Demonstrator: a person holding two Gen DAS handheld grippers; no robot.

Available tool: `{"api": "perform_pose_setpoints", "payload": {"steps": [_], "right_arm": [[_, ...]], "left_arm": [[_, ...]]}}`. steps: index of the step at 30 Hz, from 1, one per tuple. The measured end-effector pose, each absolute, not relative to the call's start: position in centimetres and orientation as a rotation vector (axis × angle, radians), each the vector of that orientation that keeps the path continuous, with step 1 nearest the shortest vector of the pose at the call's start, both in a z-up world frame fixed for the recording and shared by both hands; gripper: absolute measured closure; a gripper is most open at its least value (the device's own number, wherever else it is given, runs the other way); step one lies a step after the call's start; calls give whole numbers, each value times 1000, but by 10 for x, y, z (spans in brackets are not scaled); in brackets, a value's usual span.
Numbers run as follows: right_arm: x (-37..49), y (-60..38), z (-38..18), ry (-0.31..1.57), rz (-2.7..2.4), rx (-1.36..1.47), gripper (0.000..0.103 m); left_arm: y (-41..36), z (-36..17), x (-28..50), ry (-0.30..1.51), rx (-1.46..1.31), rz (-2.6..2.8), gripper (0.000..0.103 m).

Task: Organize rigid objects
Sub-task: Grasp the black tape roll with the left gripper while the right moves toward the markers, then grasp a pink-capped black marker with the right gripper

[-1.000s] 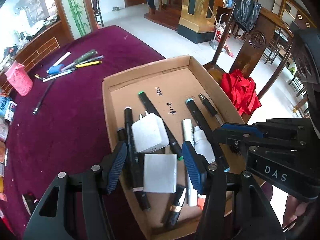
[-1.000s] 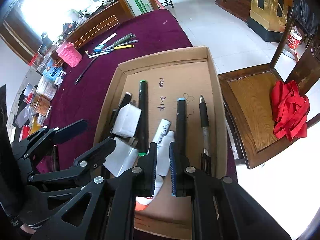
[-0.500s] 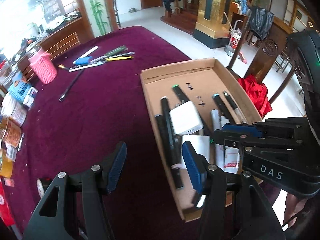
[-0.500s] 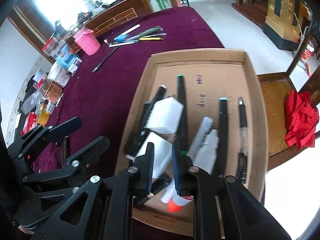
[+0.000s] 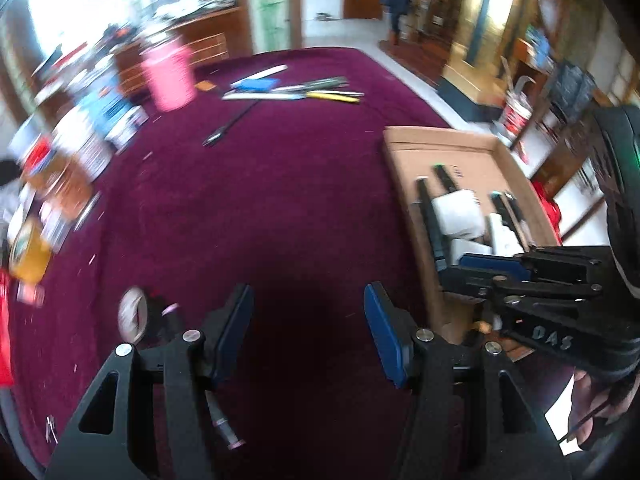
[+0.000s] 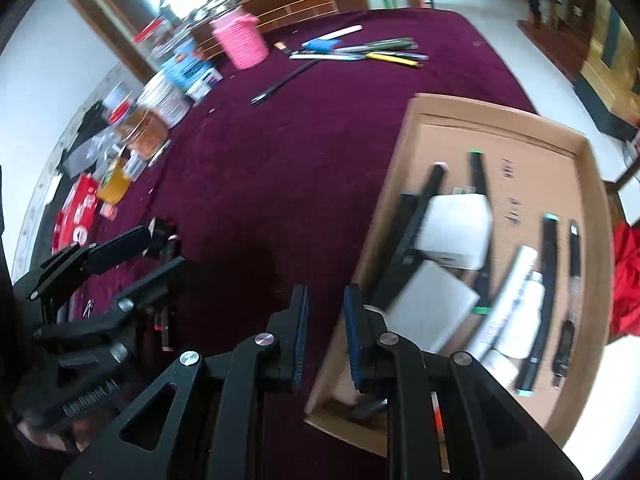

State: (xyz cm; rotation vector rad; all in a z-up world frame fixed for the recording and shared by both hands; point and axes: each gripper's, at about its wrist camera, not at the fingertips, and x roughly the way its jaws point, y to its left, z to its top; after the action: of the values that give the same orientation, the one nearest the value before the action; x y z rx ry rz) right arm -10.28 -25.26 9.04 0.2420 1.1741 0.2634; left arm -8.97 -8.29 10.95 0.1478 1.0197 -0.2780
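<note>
A shallow cardboard box [image 5: 400, 148] [image 6: 404, 176] lies on the purple tablecloth. It holds black markers [image 6: 548, 292], two white adapters [image 6: 456, 228], a white bottle and pens. My left gripper [image 5: 310, 332] hangs open over bare cloth left of the box, nothing between its blue pads. Over the box's near left corner, my right gripper [image 6: 326, 332] shows a narrow gap and is empty. Loose pens [image 5: 296, 90] [image 6: 360, 50] lie in a row at the far side, with a single black pen [image 5: 230, 124] [image 6: 280, 82] nearer. Small tubes [image 5: 224, 420] lie under the left gripper's finger.
A pink basket [image 5: 168, 76] [image 6: 240, 40] stands at the back left. Jars, tins and boxes [image 6: 172, 76] crowd the left edge of the table. A round tape-like thing [image 5: 130, 314] lies near the left gripper. A red cloth [image 6: 628, 280] sits on a chair beyond the box.
Both grippers have swung left, from above the box's contents to the purple cloth and the box's left edge. The right gripper's pads have parted slightly.
</note>
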Motion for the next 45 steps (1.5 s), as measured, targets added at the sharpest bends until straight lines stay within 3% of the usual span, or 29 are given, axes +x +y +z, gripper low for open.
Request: {"api": "perform_pose_setpoints", "payload": {"steps": [3,13,31,45], "right_arm": [[-101,-235,88,1185,301,217,80],[-102,-201,74,1231,368,182,77],[-109,-210,63,1257,299,228,75],[-98,-180,59,1288,370,152,75]], "left_arm": [[-35,103,-90,1054,58,-197,46],[96,63,-82,1193,-204,-4,46],[83,28,-30,1302,-186,-121,39],[105,25,-40,1270,-244,-122,46]]}}
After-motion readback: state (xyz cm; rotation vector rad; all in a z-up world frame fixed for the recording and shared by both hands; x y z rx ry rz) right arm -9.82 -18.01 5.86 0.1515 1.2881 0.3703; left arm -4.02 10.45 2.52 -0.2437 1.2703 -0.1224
